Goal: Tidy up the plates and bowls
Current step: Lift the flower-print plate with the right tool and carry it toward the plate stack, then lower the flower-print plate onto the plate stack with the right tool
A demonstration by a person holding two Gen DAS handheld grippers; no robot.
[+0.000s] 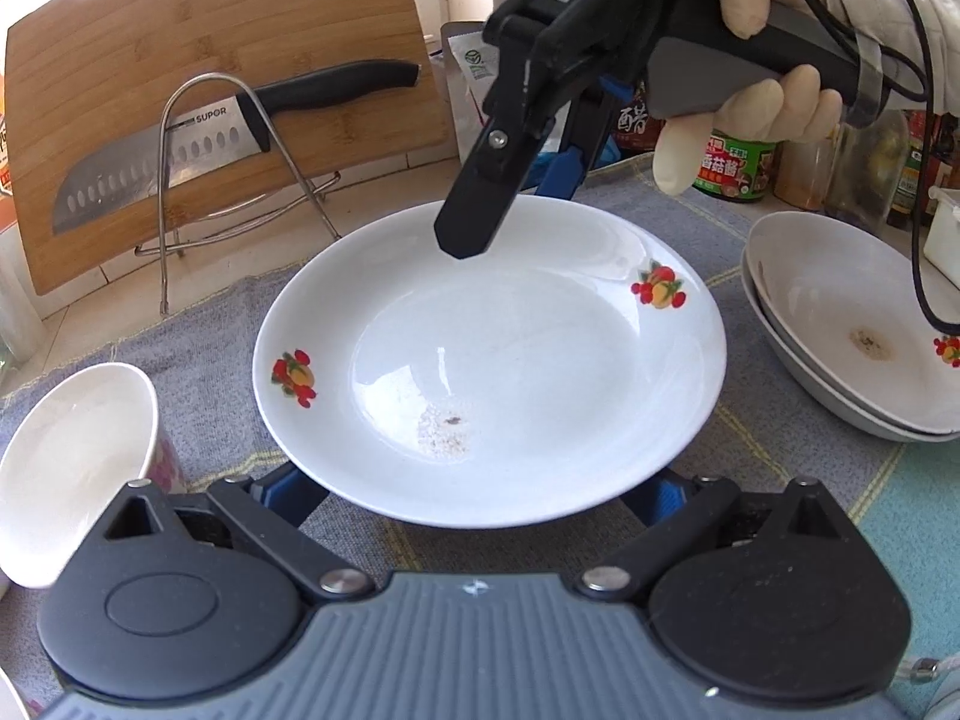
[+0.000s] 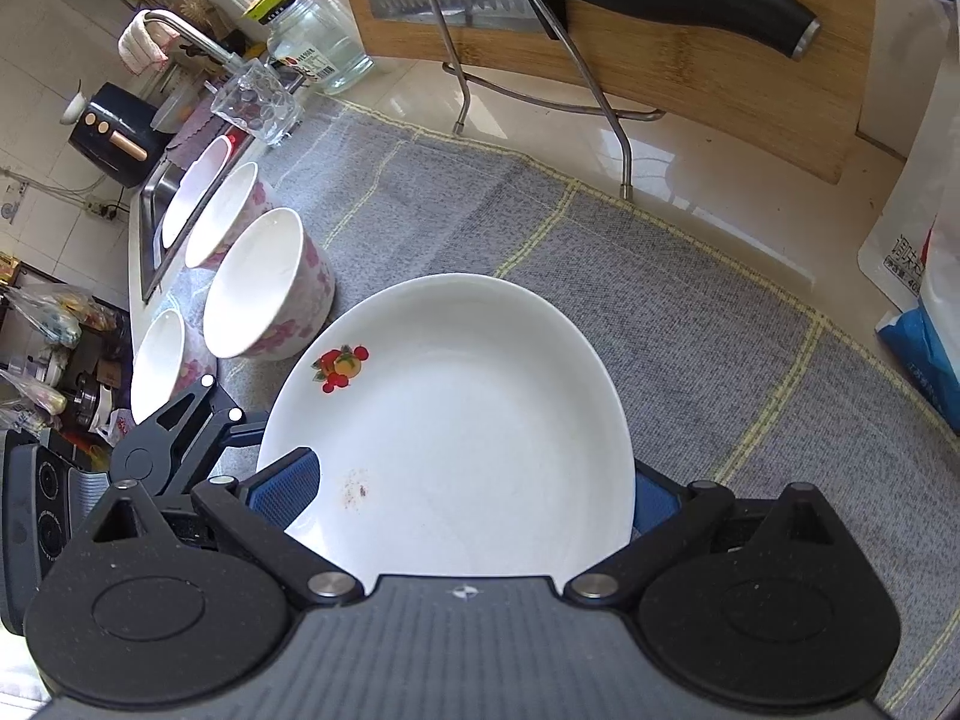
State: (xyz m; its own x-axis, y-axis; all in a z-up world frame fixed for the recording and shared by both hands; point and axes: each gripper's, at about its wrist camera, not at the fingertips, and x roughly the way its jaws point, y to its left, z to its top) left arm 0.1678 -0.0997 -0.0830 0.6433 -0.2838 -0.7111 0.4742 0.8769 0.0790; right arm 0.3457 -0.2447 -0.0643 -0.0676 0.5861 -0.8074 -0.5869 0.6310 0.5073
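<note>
On grey mat [image 2: 660,300] | plate [image 1: 489,360] flat (round) | both grippers' fingers spread, straddling its rim

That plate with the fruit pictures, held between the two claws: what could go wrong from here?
The plate is wide and glossy, and each claw meets only an edge: left claw, right claw. It might tip or slip.

If it swings, it could knock the flowered bowl close beside it.

Crumbs on the plate may spill onto the grey cloth.
</note>
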